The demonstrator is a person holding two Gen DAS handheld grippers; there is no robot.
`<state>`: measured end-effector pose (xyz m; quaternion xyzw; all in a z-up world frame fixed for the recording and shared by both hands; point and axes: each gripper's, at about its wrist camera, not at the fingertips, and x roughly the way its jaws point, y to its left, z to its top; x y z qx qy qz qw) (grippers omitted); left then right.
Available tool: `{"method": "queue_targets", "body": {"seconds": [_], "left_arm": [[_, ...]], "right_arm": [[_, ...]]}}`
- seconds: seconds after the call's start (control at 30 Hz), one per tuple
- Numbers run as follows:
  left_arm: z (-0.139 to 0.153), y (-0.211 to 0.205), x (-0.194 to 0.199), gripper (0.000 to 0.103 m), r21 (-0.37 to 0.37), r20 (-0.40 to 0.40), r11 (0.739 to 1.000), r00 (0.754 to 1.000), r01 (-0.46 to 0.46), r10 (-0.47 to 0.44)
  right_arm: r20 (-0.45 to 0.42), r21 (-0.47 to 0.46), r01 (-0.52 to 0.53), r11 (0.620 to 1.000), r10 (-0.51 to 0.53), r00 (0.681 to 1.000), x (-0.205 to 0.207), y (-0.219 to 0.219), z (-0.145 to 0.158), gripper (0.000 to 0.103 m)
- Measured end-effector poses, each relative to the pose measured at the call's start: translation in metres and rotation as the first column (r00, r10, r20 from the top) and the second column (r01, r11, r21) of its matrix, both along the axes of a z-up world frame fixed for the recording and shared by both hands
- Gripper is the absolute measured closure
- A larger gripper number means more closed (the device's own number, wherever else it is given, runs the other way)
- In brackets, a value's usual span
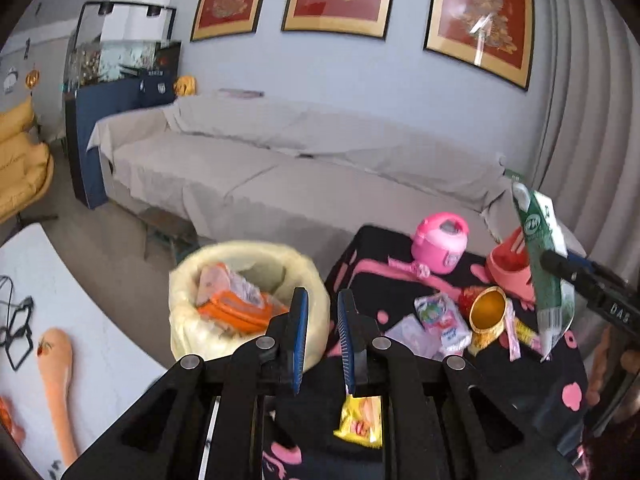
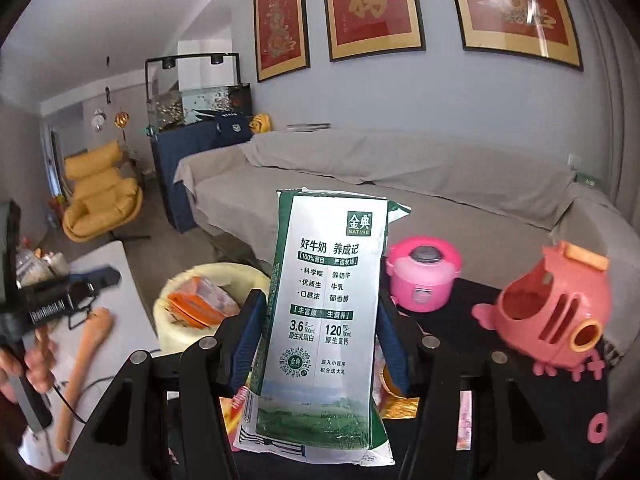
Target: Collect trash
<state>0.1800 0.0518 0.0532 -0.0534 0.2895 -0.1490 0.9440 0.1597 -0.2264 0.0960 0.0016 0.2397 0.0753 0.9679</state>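
My right gripper [image 2: 320, 300] is shut on a flattened green-and-white milk carton [image 2: 326, 312] and holds it upright above the black table; the carton also shows in the left wrist view [image 1: 546, 264]. My left gripper [image 1: 323, 320] is open and empty, between the bin and the table. A round trash bin [image 1: 248, 300] with a yellow liner holds orange and pink wrappers; it also shows in the right wrist view [image 2: 200, 300]. Loose wrappers [image 1: 440, 318] and a yellow packet [image 1: 360, 420] lie on the black table [image 1: 552, 384].
A pink toy rice cooker [image 1: 440, 246], a pink fish-shaped toy [image 2: 552, 312] and a gold cup [image 1: 488, 310] stand on the table. A white table [image 1: 80, 320] with a wooden spoon [image 1: 60, 368] is at left. A covered sofa [image 1: 300, 152] is behind.
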Motion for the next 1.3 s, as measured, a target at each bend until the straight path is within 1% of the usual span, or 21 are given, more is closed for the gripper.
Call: {"method": "queue_targets", "body": {"seconds": [0.03, 0.1, 0.17, 0.2, 0.23, 0.27, 0.3, 0.33, 0.43, 0.5, 0.6, 0.67, 0.73, 0.83, 0.9, 0.97, 1.03, 1.13, 1.23, 1.3], "left_arm": [[-0.006, -0.001, 0.002, 0.083, -0.001, -0.025, 1.0, 1.0, 0.001, -0.001], [-0.018, -0.006, 0.001, 0.071, -0.013, -0.068, 1.0, 0.998, -0.004, 0.003], [-0.033, -0.012, -0.002, 0.039, -0.045, -0.111, 0.999, 0.994, -0.008, 0.003], [-0.039, -0.015, -0.005, 0.032, -0.06, -0.12, 0.998, 0.993, -0.006, -0.002], [-0.047, -0.02, -0.007, 0.022, -0.081, -0.128, 0.997, 0.992, 0.001, -0.011], [-0.052, -0.026, -0.009, 0.017, -0.091, -0.13, 0.996, 0.991, 0.006, -0.018], [-0.06, -0.034, -0.01, 0.015, -0.09, -0.134, 0.996, 0.991, 0.008, -0.02], [-0.066, -0.04, -0.01, 0.012, -0.073, -0.142, 0.997, 0.99, 0.003, -0.013], [-0.087, -0.063, -0.003, 0.012, 0.0, -0.189, 1.0, 0.982, 0.017, -0.016], [-0.101, -0.079, -0.002, 0.012, 0.059, -0.196, 0.997, 0.98, 0.052, -0.039], [-0.116, -0.103, -0.001, 0.012, 0.161, -0.195, 0.981, 0.977, 0.112, -0.08], [-0.125, -0.112, 0.002, 0.012, 0.204, -0.2, 0.97, 0.976, 0.131, -0.09], [-0.131, -0.115, 0.007, 0.012, 0.222, -0.213, 0.967, 0.974, 0.128, -0.08], [-0.141, -0.116, 0.018, 0.013, 0.21, -0.244, 0.971, 0.968, 0.113, -0.06], [-0.146, -0.117, 0.022, 0.021, 0.2, -0.268, 0.972, 0.961, 0.121, -0.065], [-0.151, -0.119, 0.025, 0.035, 0.187, -0.301, 0.972, 0.95, 0.142, -0.081], [-0.153, -0.121, 0.027, 0.041, 0.173, -0.317, 0.973, 0.944, 0.154, -0.093], [-0.146, -0.117, 0.024, 0.052, 0.142, -0.295, 0.977, 0.949, 0.157, -0.109], [-0.13, -0.106, 0.021, 0.054, 0.099, -0.26, 0.984, 0.959, 0.145, -0.115], [-0.112, -0.093, 0.02, 0.055, 0.081, -0.214, 0.989, 0.971, 0.123, -0.103]], "right_arm": [[-0.005, -0.007, 0.003, 1.0, -0.003, 1.0, -0.001, 0.0, -0.003, 0.052], [-0.022, -0.018, 0.005, 1.0, -0.005, 1.0, 0.0, -0.001, -0.008, 0.052], [-0.034, -0.034, 0.023, 0.999, -0.024, 0.999, -0.004, -0.006, -0.014, 0.052], [-0.035, -0.038, 0.03, 0.999, -0.031, 0.999, -0.006, -0.009, -0.016, 0.052], [-0.035, -0.044, 0.044, 0.998, -0.045, 0.998, -0.01, -0.014, -0.019, 0.052], [-0.035, -0.045, 0.052, 0.998, -0.053, 0.998, -0.013, -0.019, -0.021, 0.052], [-0.038, -0.046, 0.059, 0.997, -0.061, 0.997, -0.016, -0.023, -0.024, 0.052], [-0.043, -0.044, 0.066, 0.997, -0.068, 0.997, -0.018, -0.028, -0.028, 0.052], [-0.061, -0.033, 0.086, 0.996, -0.088, 0.994, -0.022, -0.043, -0.039, 0.052], [-0.073, -0.026, 0.104, 0.994, -0.105, 0.992, -0.024, -0.053, -0.045, 0.052], [-0.091, -0.014, 0.131, 0.991, -0.132, 0.987, -0.027, -0.067, -0.057, 0.052], [-0.104, -0.002, 0.145, 0.989, -0.145, 0.984, -0.029, -0.076, -0.064, 0.052], [-0.116, 0.009, 0.155, 0.988, -0.153, 0.981, -0.031, -0.083, -0.072, 0.052], [-0.126, 0.007, 0.167, 0.986, -0.165, 0.978, -0.033, -0.089, -0.08, 0.052], [-0.138, 0.011, 0.17, 0.985, -0.167, 0.976, -0.033, -0.092, -0.085, 0.052], [-0.151, 0.016, 0.172, 0.985, -0.167, 0.974, -0.03, -0.094, -0.089, 0.052], [-0.158, 0.021, 0.172, 0.985, -0.167, 0.973, -0.029, -0.094, -0.092, 0.052], [-0.159, 0.019, 0.17, 0.985, -0.165, 0.973, -0.028, -0.091, -0.091, 0.052], [-0.151, 0.01, 0.162, 0.987, -0.159, 0.976, -0.027, -0.087, -0.087, 0.052], [-0.138, 0.007, 0.152, 0.988, -0.15, 0.979, -0.027, -0.081, -0.081, 0.052]]}}
